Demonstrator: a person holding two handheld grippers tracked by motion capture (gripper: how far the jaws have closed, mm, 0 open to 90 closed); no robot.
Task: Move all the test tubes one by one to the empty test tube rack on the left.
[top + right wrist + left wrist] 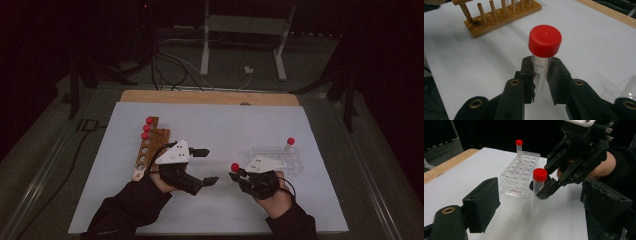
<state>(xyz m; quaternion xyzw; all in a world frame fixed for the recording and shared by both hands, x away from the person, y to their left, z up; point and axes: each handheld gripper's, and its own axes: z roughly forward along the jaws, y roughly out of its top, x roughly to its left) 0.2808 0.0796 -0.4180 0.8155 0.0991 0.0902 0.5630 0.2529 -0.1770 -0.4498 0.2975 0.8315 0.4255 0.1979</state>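
Observation:
My right gripper (238, 173) is shut on a clear tube with a red cap (545, 40), held upright just above the white sheet. In the left gripper view the same tube (539, 183) stands in the right gripper (548, 189) between my own two jaws, touching neither. My left gripper (206, 166) is open a little to the left of the tube. A clear plastic rack (281, 161) lies beyond the right hand with one red-capped tube (290, 143) standing in it. A wooden rack (149, 147) at the left holds three red-capped tubes (147, 128).
A white sheet (225, 125) covers the table, with a wooden board edge (210, 97) along the back. Cables and a metal stand (242, 45) lie on the dark floor beyond. The wooden rack (499, 18) shows pegs and open holes.

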